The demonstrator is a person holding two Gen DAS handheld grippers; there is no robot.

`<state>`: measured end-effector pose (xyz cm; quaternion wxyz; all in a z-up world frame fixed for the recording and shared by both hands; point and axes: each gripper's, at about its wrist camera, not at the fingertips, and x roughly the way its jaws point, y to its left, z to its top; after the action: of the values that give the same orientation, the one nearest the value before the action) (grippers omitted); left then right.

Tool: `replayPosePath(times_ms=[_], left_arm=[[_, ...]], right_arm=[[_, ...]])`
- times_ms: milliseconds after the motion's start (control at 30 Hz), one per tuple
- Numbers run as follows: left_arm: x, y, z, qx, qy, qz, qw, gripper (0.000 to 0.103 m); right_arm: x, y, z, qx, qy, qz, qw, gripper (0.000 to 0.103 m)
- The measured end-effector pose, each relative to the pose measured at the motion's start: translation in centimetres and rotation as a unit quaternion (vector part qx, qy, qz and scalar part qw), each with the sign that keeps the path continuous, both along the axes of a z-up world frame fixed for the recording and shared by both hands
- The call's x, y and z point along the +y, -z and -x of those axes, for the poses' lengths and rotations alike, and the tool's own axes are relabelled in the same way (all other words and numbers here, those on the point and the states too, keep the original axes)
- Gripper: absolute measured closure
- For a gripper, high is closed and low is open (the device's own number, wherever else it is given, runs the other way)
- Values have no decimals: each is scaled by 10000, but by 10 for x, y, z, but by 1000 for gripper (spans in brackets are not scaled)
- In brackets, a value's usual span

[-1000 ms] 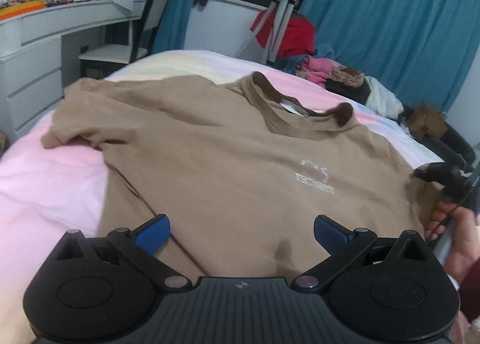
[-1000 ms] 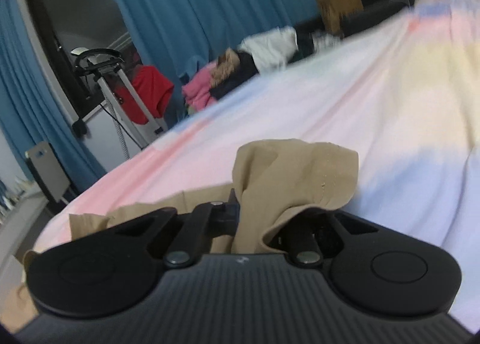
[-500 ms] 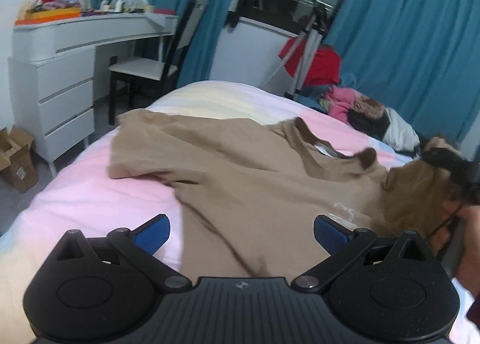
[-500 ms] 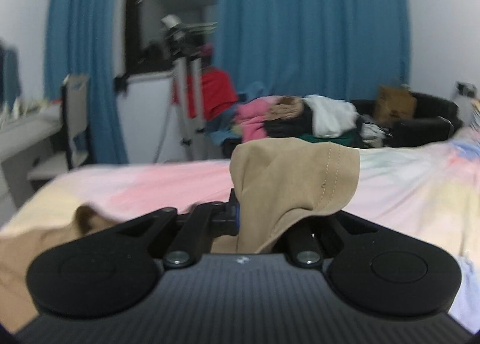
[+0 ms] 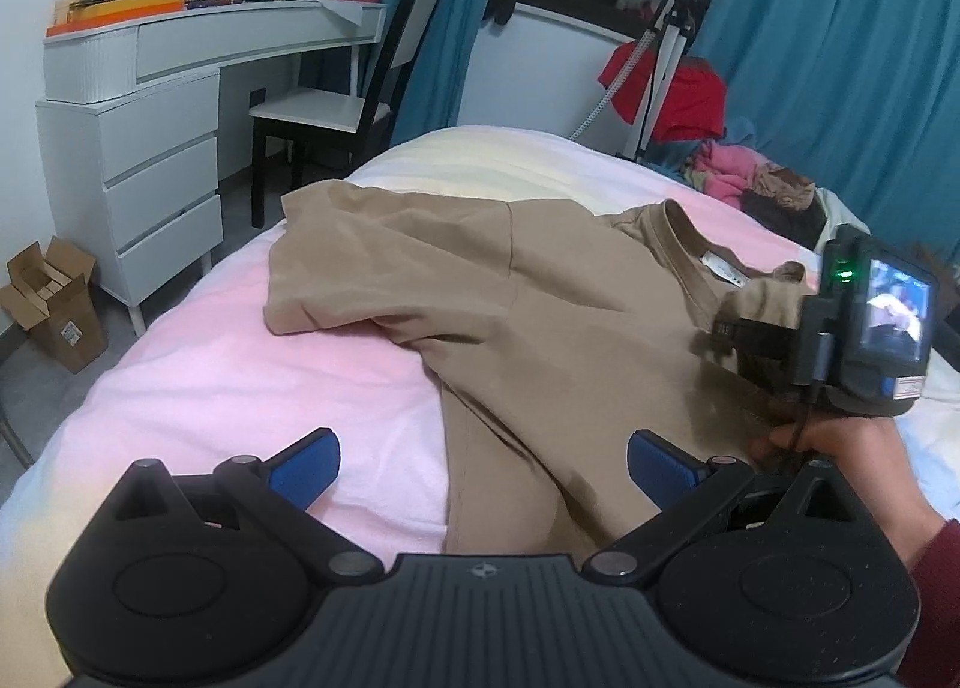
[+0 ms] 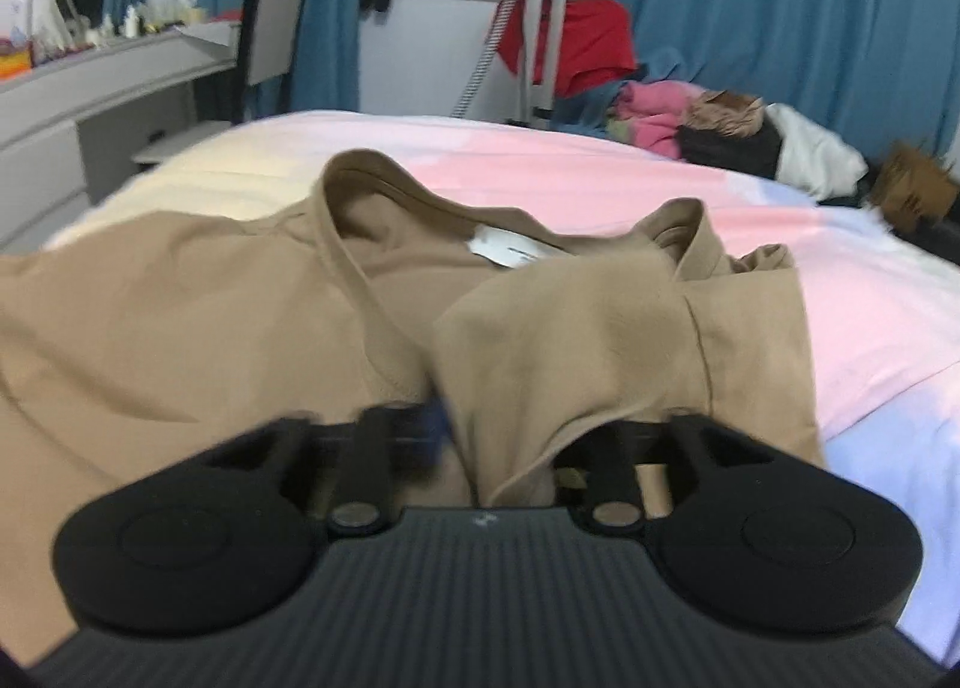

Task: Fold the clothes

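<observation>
On the left, the left gripper (image 5: 483,463) hovers with fingers spread wide above a tan T-shirt (image 5: 540,328) on a pink bed (image 5: 240,376). At right, the right gripper (image 6: 501,442) pinches the shirt's sleeve (image 6: 600,352), folded inward.
</observation>
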<state>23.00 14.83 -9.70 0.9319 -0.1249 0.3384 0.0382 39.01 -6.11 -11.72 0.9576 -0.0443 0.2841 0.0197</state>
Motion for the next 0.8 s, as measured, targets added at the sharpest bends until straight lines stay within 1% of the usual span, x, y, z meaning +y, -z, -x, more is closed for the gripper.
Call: replayPosePath(times_ms=[33,67,100,133,267,367,467,633,733,800], left_arm=[[-1,1,-1,0,-2,2,10000,0],[-3,2,-2,10,-8,14,10000,0],[-4,2,-2,0,5,17,10000,0],[-6,2,-2,-14,21,18,10000,0],[-14,-4,7,-172,61,-135,9997,0],[-21,-12,22,-326,56,-205,9992,0],[-32,-20,41,-485,88,-365,9981,0],[-51,-33,76,-573,254,-393,9973,0],[-63,-43,102,-736,397,-447,9955,0],[-71,-49,119,-860,488,-496,9939,0]], right_arm=[[-2,-3,3,-4,-80,-104,9999,35],[-5,-7,6,-8,-160,-207,9997,24],[-7,-13,12,-58,-275,-308,9991,22],[-9,-19,21,-119,-358,-381,9986,22],[-25,-58,78,-420,-519,-718,9952,22],[-37,-87,121,-645,-638,-971,9911,22],[-57,-111,179,-863,-538,-1242,9870,22],[-86,-127,282,-1105,-392,-1536,9812,22],[-104,-126,335,-1350,-268,-1676,9762,22],[-116,-126,360,-1612,-92,-1701,9721,22]])
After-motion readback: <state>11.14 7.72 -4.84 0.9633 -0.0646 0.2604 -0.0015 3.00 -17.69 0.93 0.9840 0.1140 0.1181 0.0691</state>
